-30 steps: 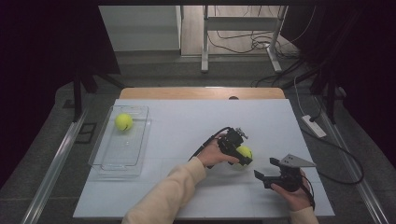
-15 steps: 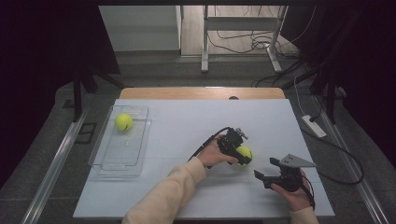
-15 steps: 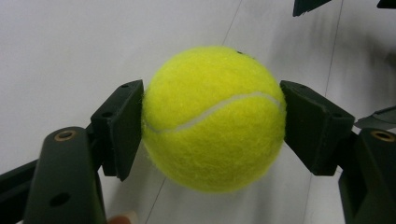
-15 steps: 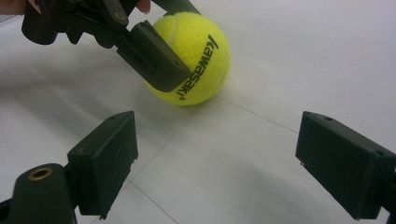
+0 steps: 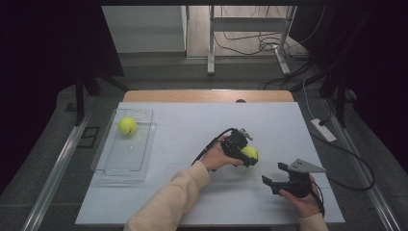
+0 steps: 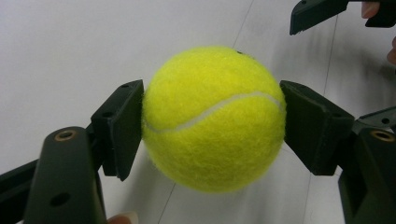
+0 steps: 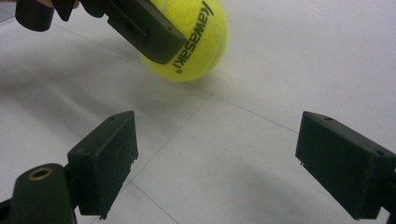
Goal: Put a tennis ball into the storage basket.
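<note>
A tennis ball [image 6: 214, 119] is clamped between the left gripper's [image 5: 243, 153] fingers, apparently just off the table [image 5: 192, 125]; the right gripper [image 5: 274, 179], spread empty, is held nearby.

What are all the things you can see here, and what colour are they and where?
tennis balls: two, yellow; one in the tray, one clamped in the left gripper near the table's middle, printed with black lettering
tray: one, clear plastic, on the table's left side
table: one, white top with a wooden far edge
power strip: one, white, on the floor right of the table
cables: several, dark, on the floor beyond the table
left gripper: one, black, jaws just closed, pads pressing the ball
right gripper: one, black, open, over the table's right front
sleeve: one, cream, on the left arm
</note>
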A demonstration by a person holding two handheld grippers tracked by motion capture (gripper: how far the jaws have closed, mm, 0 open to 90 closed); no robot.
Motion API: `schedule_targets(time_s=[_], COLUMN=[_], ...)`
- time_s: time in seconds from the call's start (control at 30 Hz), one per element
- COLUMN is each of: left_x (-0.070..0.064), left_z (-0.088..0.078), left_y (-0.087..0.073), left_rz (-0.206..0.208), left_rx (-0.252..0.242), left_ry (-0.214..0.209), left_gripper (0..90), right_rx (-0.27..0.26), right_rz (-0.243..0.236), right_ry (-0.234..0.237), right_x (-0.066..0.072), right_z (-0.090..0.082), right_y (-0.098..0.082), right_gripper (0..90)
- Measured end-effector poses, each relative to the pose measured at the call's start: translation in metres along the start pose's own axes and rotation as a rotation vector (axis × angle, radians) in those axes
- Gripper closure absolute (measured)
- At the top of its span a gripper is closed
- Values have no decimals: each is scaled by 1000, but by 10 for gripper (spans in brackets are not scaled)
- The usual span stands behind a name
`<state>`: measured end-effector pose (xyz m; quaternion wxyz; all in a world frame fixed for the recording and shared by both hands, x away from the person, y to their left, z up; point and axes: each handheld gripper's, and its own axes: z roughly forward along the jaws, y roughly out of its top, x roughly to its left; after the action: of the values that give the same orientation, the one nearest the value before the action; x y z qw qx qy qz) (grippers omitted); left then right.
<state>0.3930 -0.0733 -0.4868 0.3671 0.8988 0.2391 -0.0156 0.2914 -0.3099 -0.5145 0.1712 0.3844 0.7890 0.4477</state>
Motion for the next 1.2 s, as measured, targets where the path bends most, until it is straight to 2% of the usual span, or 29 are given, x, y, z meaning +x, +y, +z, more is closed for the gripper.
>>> schedule_targets(time_s=[0.63,1.2], left_x=[4,6], left_z=[-14,-23], left_y=[-5,-6], left_rz=[-4,5], left_rx=[-33,-37], left_ry=[30,52], left_gripper=[271,272], right_rx=[2,4], right_rz=[-4,-3], right_ry=[0,2], right_x=[1,1], right_z=[1,1], right_y=[0,0], right_gripper=[124,124])
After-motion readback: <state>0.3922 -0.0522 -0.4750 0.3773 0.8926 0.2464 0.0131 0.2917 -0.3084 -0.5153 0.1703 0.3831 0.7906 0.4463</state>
